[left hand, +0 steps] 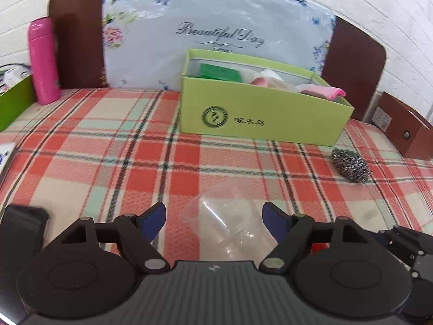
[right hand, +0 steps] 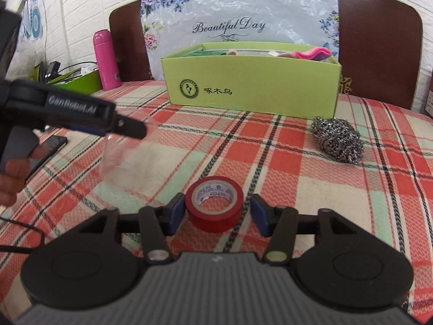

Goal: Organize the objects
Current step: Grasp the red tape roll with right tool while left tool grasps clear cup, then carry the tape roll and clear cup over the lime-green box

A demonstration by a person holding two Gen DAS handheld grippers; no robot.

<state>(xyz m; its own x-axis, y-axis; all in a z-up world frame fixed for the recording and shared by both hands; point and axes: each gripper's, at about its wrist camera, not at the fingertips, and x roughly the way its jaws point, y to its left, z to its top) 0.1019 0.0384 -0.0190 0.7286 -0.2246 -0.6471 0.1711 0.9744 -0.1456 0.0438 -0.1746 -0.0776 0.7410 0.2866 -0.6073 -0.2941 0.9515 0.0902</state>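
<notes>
Left to right, on the plaid bedspread [right hand: 270, 162]:

- Far left: pink bottle [right hand: 106, 59] upright by the headboard [right hand: 379, 54], next to a green tray [right hand: 78, 82] holding cables. Dark phone [right hand: 47, 149] flat on the cover near the left edge.
- Left gripper [left hand: 213, 219]: jaws wide, nothing clamped. Clear plastic cup [left hand: 230, 222] sits between the blue pads [left hand: 155, 220], pads not pressing on it. From the right wrist view the same gripper comes in from the left, a person's hand [right hand: 12, 178] on its handle, cup [right hand: 119, 157] just under its tip. Cup is blurred and transparent; can't tell its exact tilt.
- Centre back: green shoebox [right hand: 251, 89], open top, against the headboard cushion [right hand: 238, 13]. Inside: pink cloth [right hand: 314, 53], something green [left hand: 220, 73], some pale items.
- Centre front: right gripper [right hand: 213, 214], jaws part open around a red tape roll [right hand: 215, 203]. Roll lies flat on the cover, hole facing up. Left pad just beside or touching the roll, can't tell which; right pad clearly apart. Not gripped.
- Right: steel wool scourer [right hand: 337, 139] on the cover, near the box's front right corner, well apart from the tape.
- Far right: brown wooden nightstand [left hand: 406, 132] beside the bed.
</notes>
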